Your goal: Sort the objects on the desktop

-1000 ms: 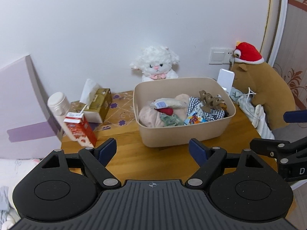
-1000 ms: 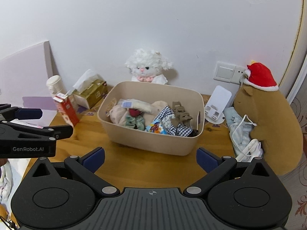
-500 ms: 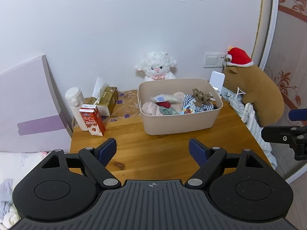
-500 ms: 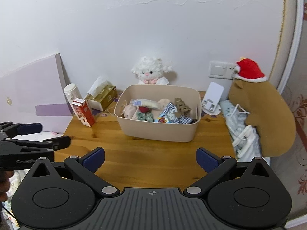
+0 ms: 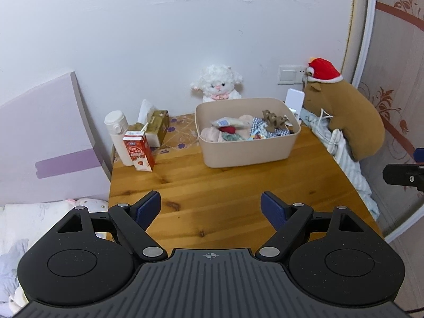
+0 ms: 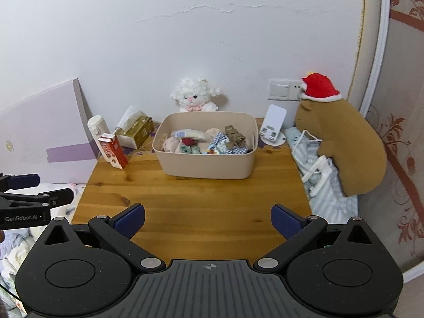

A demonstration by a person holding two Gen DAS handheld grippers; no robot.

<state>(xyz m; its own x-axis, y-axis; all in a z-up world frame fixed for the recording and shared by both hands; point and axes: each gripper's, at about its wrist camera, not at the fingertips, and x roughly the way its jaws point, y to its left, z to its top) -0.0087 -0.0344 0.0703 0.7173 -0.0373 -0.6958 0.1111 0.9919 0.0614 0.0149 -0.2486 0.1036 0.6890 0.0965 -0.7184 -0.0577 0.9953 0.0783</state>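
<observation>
Holding both sets of fingers (image 5: 210, 208) (image 6: 208, 218) spread and empty above the bare bench (image 5: 225, 193), I judge the beige bin (image 5: 246, 148) at centre frame filled, nothing left to grab

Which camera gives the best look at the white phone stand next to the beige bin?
The right wrist view. There the phone stand shows whole, its upright panel and round base clear of the bin. In the left wrist view, only the stand's upper panel shows; the bin's far corner hides its base.
</observation>
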